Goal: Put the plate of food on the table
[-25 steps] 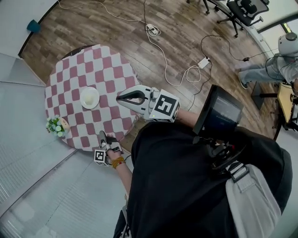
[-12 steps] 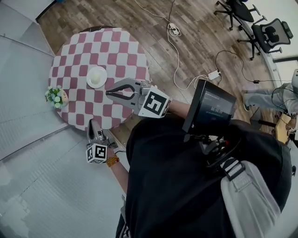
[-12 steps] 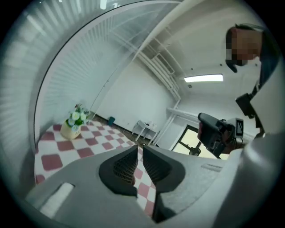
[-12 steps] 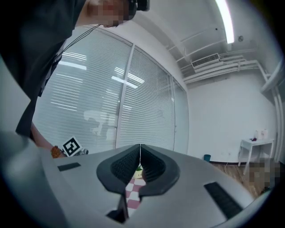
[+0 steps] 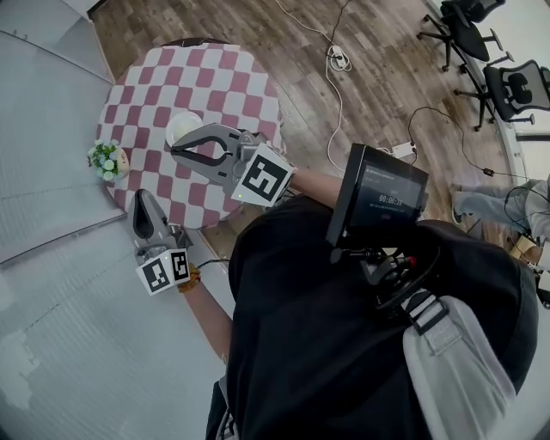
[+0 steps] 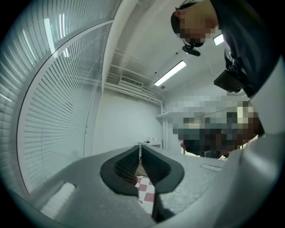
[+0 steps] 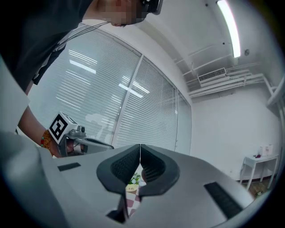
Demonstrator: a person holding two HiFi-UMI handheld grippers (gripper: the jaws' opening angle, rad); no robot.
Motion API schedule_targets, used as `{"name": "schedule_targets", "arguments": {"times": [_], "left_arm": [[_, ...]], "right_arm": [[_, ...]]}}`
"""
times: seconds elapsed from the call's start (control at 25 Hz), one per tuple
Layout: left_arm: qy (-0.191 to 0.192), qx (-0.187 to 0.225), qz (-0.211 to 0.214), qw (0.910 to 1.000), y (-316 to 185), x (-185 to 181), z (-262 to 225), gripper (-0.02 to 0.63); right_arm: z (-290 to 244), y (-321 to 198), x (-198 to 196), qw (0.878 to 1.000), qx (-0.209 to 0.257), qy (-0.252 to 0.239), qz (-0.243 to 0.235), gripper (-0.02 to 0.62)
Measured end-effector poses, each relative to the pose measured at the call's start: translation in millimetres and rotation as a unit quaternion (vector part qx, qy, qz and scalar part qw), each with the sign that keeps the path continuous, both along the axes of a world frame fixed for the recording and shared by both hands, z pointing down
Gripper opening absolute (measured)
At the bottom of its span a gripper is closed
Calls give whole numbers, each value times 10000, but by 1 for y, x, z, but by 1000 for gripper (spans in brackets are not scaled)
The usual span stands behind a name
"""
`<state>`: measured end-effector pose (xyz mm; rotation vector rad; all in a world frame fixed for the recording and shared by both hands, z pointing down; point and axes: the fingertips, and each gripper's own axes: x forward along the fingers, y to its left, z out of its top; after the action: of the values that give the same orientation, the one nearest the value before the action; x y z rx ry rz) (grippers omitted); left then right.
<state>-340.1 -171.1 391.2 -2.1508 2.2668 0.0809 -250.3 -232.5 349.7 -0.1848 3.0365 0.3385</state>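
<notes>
One table (image 5: 232, 77), one plate (image 5: 179, 126), one flowerpot (image 5: 107, 161), two office chairs (image 5: 462, 26) (image 5: 514, 86).

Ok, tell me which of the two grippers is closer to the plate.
The right gripper, the one over the checkered table with its shut jaws right beside the white plate; the left gripper sits back at the table's edge.

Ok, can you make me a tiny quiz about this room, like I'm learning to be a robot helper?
1. True or false: the white plate of food sits on the round table with the red-and-white checked cloth.
2. What stands at the table's edge? A) a small pot of flowers B) a blue cup C) a lamp
3. Fill in: the left gripper and the right gripper are both ____, holding nothing.
Key: 1 true; 2 A; 3 shut.
</notes>
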Motion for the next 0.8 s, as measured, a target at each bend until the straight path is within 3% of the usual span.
{"name": "schedule_targets", "arguments": {"times": [0.16,0.44,0.6,0.8], "left_arm": [[114,-33,-263,9996,-10,10,8,21],[-524,-428,-125,9976,-19,41,60,6],[-235,-539,-47,9983,-14,45,92,6],[-73,-792,147,9967,-4,48,128,6]], "right_arm": [[18,-1,6,9999,-44,-53,-103,11],[96,-3,19,9961,-773,410,64,11],[139,-5,18,9919,-1023,739,132,11],[173,12,20,9869,-1131,1128,-237,11]]}}
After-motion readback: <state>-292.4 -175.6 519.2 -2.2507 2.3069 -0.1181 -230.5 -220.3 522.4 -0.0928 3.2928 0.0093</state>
